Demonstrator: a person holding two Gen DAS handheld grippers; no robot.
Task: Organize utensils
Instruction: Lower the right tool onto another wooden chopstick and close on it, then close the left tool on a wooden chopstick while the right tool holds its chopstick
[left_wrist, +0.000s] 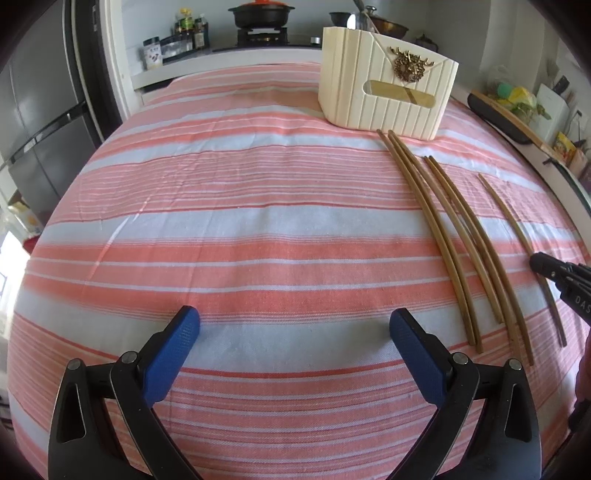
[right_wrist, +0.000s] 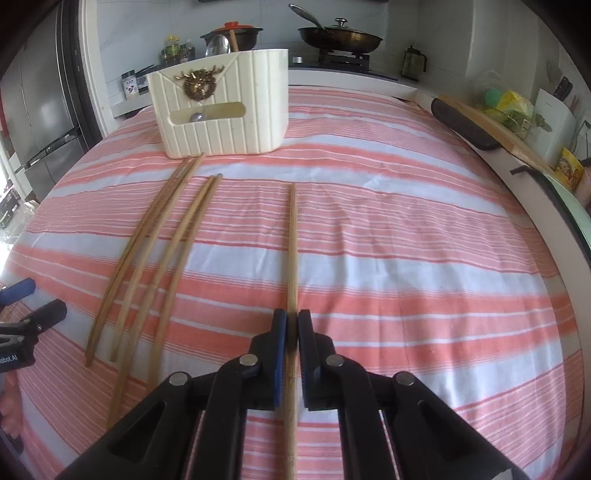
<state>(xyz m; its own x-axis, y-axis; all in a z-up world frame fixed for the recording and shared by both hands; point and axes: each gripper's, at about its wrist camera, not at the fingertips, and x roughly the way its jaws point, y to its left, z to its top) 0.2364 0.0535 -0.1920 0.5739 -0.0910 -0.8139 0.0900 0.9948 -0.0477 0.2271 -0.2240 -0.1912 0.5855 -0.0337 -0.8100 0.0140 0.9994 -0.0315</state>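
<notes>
Right gripper (right_wrist: 291, 325) clenched on a single bamboo chopstick (right_wrist: 292, 236); left gripper (left_wrist: 294, 325) gapes wide.
Ribbed cream plastic caddy (right_wrist: 225, 125) holds what looks like a metal spoon (right_wrist: 197, 117); four loose bamboo chopsticks (right_wrist: 159, 243) lie beside.

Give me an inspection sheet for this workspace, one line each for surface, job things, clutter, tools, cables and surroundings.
Surface: striped cloth, pink and white, covering the table.
Job's things: cream holder at the far side, a spoon visible through its slot; four chopsticks lying in two pairs in front of it; single chopstick apart to their right.
Clutter: nothing seen on the cloth.
Tools: left tool open over bare cloth, holding nothing; right tool closed on the single chopstick.
Cables: nothing seen.
Surroundings: stove with frying pan and a lidded black pot, fridge, spice jars, a cutting board at the right edge.
</notes>
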